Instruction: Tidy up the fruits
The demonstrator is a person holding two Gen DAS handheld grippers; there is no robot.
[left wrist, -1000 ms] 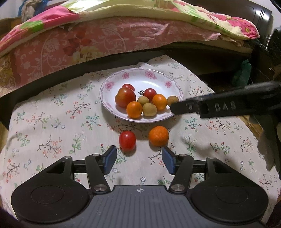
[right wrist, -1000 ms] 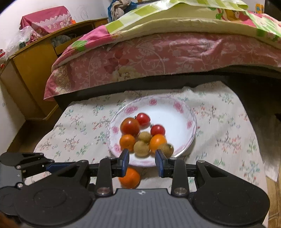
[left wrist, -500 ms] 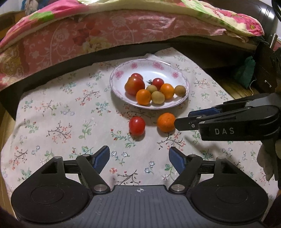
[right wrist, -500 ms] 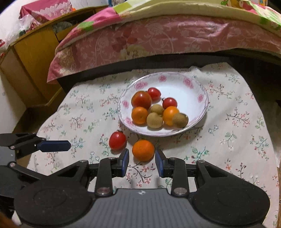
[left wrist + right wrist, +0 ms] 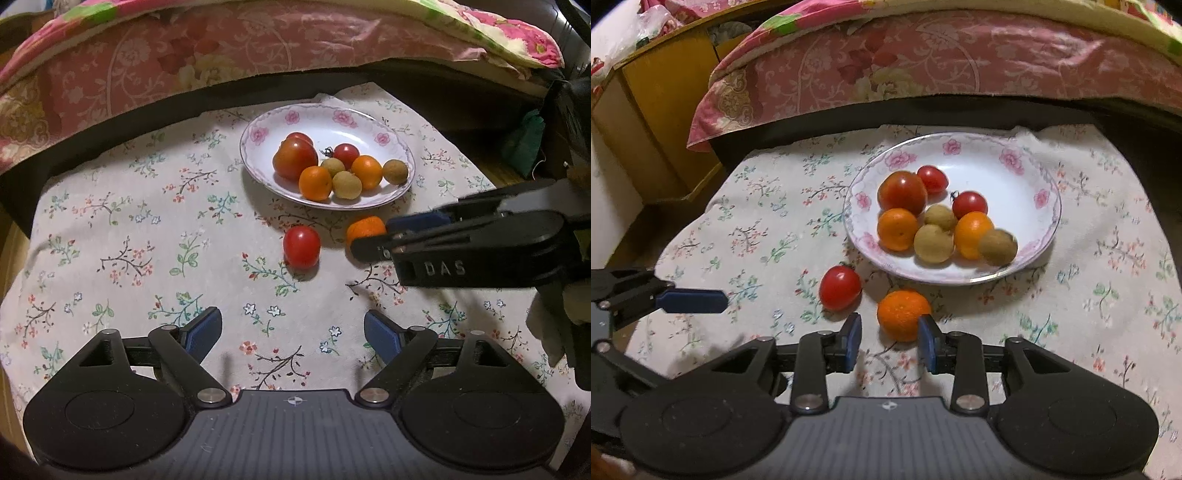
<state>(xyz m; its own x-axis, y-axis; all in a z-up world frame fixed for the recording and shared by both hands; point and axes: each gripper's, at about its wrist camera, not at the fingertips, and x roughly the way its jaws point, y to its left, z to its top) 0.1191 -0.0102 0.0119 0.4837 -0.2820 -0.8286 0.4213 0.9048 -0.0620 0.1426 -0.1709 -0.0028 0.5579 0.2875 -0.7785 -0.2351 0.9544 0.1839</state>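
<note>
Two fruits found off the plate (image 5: 1039,254): a loose tangerine (image 5: 903,314) and a loose cherry tomato (image 5: 840,288), both lying on the floral tablecloth (image 5: 757,229) just beside the plate's near rim, close to one another but apart. Remaining fruit gathered in the near half of the plate: one large tomato (image 5: 902,192), two small tomatoes, two tangerines and three brownish round fruits, probably longans. Far half of the plate bare, so room judged sufficient for both strays.

Right gripper (image 5: 889,341) lowered to the cloth with the loose tangerine at its tips. Jaws narrowly parted and just now widening a little; right pad at or very near the fruit's flank, left pad clear of it with cloth showing in the gap. No pinch established. Widening judged necessary, the fruit being about as broad as the gap. Same arrangement confirmed from the left wrist view, where the right gripper's fingers reach in from the right and cover part of the tangerine.

Left gripper (image 5: 293,332) held above bare cloth, short of the cherry tomato, jaws spread wide and just now opening further, nothing between them. Placement judged as readiness for that tomato while the right hand attends to the tangerine.

Risk noted: round fruit on soft cloth, liable to roll toward the tomato if nudged by one pad first.
</note>
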